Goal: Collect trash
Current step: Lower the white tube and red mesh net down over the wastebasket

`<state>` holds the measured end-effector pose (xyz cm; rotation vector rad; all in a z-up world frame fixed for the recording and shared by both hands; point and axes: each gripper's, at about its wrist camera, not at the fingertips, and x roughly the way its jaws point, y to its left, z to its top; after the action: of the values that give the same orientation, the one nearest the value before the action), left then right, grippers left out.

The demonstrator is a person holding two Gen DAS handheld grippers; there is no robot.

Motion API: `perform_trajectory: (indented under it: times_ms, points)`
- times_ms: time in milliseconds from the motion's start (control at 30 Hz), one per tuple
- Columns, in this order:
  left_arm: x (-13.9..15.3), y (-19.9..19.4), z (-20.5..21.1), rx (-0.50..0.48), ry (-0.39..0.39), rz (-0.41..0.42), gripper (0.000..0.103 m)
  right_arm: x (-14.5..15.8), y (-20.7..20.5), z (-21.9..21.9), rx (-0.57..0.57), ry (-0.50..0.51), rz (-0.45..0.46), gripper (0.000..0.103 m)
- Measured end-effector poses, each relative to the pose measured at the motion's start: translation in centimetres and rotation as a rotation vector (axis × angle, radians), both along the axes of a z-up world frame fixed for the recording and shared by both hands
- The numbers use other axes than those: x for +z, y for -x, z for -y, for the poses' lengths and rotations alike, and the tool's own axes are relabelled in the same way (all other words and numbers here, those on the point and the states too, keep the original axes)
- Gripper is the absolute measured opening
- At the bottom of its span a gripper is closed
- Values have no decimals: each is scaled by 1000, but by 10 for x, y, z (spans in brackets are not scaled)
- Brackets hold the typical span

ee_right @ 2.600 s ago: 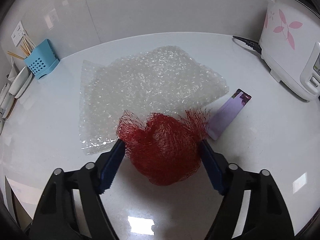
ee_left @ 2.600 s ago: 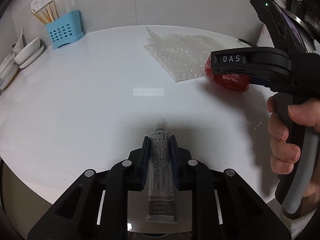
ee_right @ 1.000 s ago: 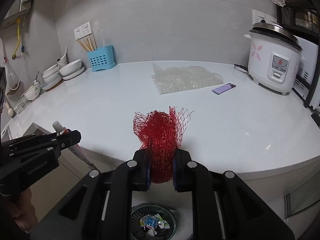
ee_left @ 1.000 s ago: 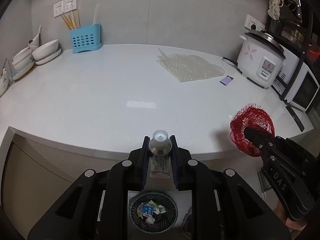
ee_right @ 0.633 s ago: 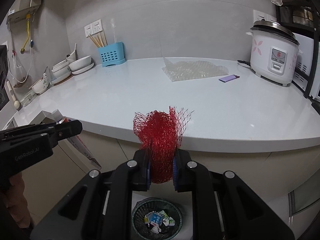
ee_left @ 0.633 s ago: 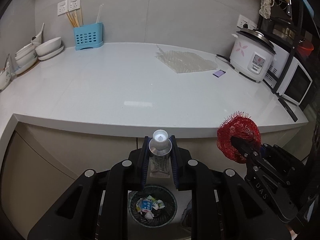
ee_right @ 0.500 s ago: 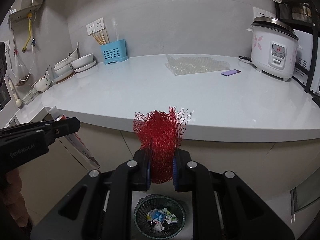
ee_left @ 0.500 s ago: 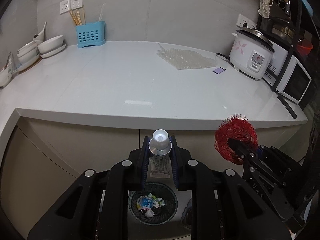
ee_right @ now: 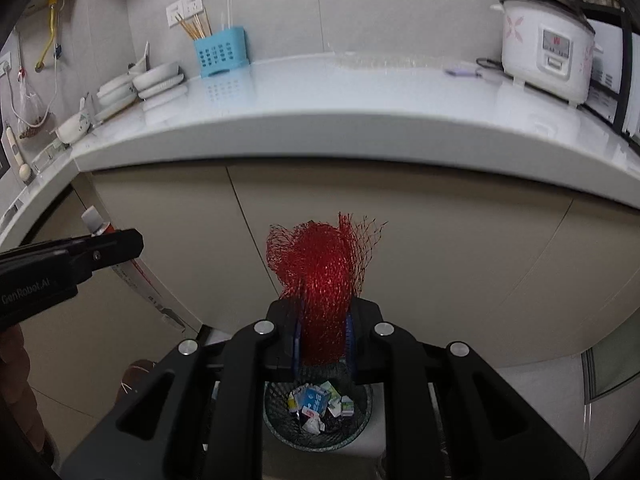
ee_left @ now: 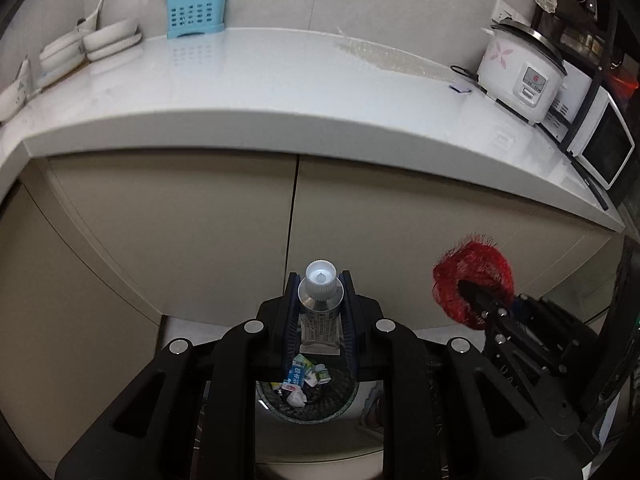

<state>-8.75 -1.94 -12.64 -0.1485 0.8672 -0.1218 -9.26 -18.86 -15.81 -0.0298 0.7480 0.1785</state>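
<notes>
My left gripper (ee_left: 320,304) is shut on a silver tube (ee_left: 320,312) with a white screw cap, held cap-forward. My right gripper (ee_right: 323,336) is shut on a bunched red mesh net (ee_right: 324,276). Both hang in front of the cabinet doors, above a dark mesh waste bin (ee_right: 360,420) on the floor that holds several crumpled wrappers; the bin (ee_left: 340,400) shows under the left jaws too. The right gripper (ee_left: 472,292) with the red net (ee_left: 476,276) appears at the right of the left wrist view. The left gripper (ee_right: 132,246) with the tube (ee_right: 132,276) appears at the left of the right wrist view.
A white countertop (ee_left: 280,92) juts out above the beige cabinet doors (ee_left: 200,220). On it lie bubble wrap (ee_left: 384,56) and a small purple item (ee_left: 460,88), with a rice cooker (ee_left: 520,76), a blue utensil holder (ee_left: 196,12) and stacked bowls (ee_left: 108,40).
Both grippers have sunk below the counter edge with their loads; the counter has risen in both views and the waste bin has grown larger beneath the jaws.
</notes>
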Motion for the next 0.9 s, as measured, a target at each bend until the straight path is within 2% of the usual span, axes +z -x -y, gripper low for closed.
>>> perform_trajectory:
  times_ms: [233,533,900]
  points:
    - [-52,-7,5,-13,-20,1,19,-58,-9,2,-15,15,-108,14]
    - [-111,-20,6,-10,-1,-35,19,-107,-17,2,-10,23,-161,14]
    - [-185,-32,22,-27,-20,-107,19,-188,-28,-8,-11,60,-270,14]
